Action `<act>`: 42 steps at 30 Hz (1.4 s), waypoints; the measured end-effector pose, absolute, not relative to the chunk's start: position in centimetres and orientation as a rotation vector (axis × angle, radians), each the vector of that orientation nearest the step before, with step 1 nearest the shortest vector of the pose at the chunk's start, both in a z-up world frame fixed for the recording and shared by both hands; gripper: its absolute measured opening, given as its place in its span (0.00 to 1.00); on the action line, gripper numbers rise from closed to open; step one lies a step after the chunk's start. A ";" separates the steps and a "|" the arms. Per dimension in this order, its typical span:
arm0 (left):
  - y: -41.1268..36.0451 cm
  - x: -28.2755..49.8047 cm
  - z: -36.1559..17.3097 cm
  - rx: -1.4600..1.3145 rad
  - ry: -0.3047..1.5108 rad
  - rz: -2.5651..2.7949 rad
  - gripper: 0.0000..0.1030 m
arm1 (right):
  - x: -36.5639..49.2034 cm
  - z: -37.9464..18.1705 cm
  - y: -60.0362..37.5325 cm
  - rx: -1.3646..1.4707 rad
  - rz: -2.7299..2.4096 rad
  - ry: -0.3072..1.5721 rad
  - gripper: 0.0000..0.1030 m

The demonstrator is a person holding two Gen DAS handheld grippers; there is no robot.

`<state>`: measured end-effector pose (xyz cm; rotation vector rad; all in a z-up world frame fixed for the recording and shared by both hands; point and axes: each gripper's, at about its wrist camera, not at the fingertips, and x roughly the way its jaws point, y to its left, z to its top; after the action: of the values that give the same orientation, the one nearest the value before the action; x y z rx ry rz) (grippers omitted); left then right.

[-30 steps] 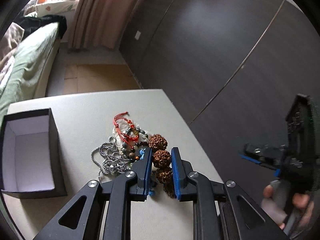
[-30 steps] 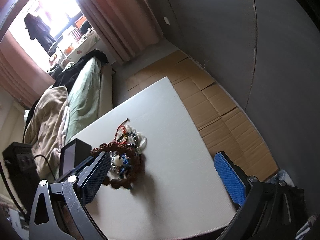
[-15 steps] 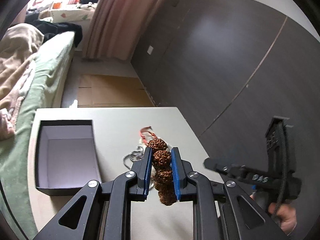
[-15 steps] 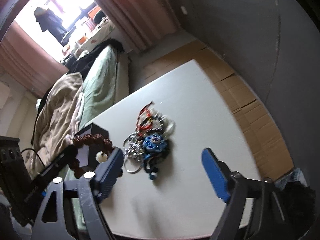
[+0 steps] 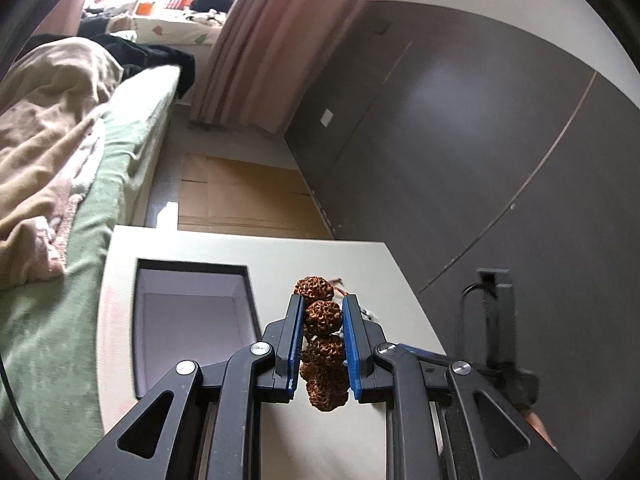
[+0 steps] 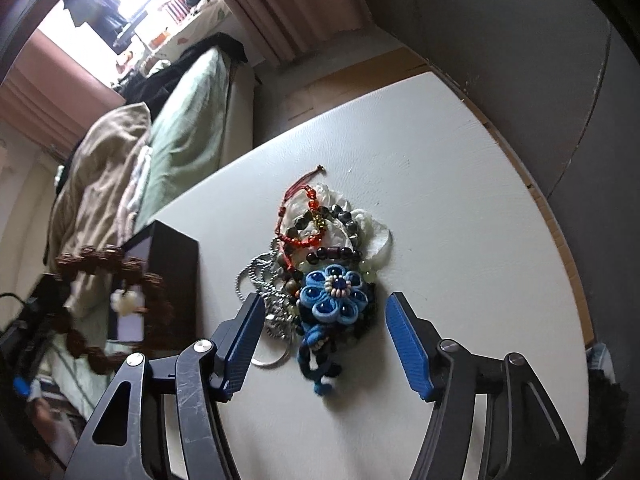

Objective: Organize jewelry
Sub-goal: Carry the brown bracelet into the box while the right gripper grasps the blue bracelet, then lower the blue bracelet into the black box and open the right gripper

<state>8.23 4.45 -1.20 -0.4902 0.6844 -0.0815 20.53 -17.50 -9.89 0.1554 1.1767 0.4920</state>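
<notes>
Beside box rim (image 5: pixel 244 304), bracelet (image 5: pixel 320 316) gripped.

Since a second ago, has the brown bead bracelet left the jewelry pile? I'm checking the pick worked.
Yes. The brown bead bracelet, gripped in the left gripper, has risen off the jewelry pile and moved left toward the black box.

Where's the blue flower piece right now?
In the right wrist view, the blue flower piece lies on the white table, at the jewelry pile's near end, between the open right hand-held gripper's fingers.
</notes>
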 end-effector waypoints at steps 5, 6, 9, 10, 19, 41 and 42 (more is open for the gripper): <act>6.0 7.5 -0.8 -0.513 0.664 -0.057 0.19 | 20.9 -10.8 -17.1 0.145 0.464 1.192 0.36; 6.3 7.4 -0.7 -0.520 0.660 -0.051 0.19 | 20.9 -10.7 -17.3 0.153 0.465 1.185 0.32; 7.3 6.8 -0.6 -0.536 0.652 -0.034 0.19 | 20.6 -9.7 -17.8 0.168 0.477 1.147 0.30; 7.6 6.6 -0.5 -0.541 0.648 -0.027 0.19 | 20.4 -9.2 -17.9 0.176 0.483 1.132 0.29; 9.7 6.4 -1.1 -0.567 0.637 0.005 0.19 | 19.1 -6.0 -17.7 0.243 0.564 1.043 0.29; 13.6 6.6 -2.7 -0.706 0.665 0.065 0.67 | 16.9 0.1 -9.6 0.226 0.832 0.933 0.29; 13.7 6.4 -2.4 -0.700 0.660 0.069 0.67 | 16.7 -0.1 -9.1 0.234 0.852 0.930 0.29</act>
<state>6.40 13.72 -2.38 -0.6995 0.6601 0.0692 16.70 -9.11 -0.12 0.2343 0.9297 0.8525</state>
